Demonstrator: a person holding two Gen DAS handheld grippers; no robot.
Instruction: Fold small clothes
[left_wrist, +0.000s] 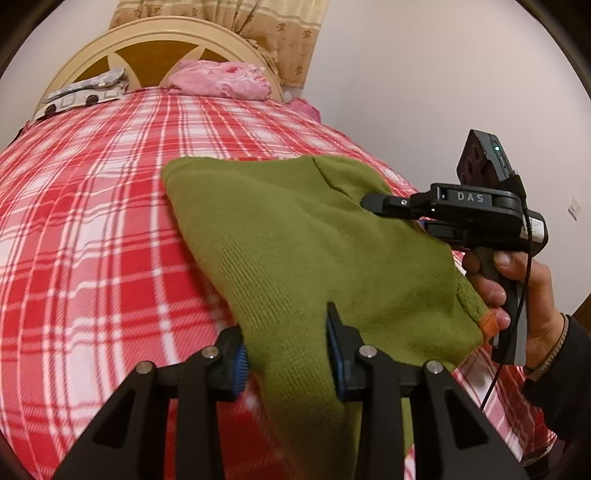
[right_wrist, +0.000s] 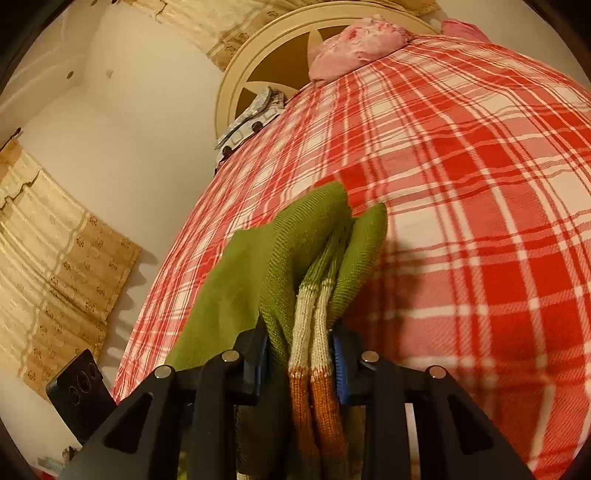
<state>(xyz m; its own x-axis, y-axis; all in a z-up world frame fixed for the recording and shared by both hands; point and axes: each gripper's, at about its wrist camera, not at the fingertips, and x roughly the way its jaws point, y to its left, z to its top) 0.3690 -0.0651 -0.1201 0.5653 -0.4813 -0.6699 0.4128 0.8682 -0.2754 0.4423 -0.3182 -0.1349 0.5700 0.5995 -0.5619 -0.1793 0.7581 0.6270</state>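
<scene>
Green knit sweater (left_wrist: 295, 251) hides pads of both gripping claws, left (left_wrist: 290, 354), right (right_wrist: 301, 354).

open plaid bedspread (left_wrist: 92, 221) ahead; pink bundle (left_wrist: 221, 79) against far headboard (left_wrist: 147, 40)

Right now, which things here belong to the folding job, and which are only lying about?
Job:
green knitted garment
left gripper and right gripper, both clamped on it

Lying about:
pink bundle
grey patterned cloth
plaid bedcover

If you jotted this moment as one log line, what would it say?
step: lifting garment | left gripper: shut on green sweater | right gripper: shut on its striped hem | surface: plaid bed cover
</scene>
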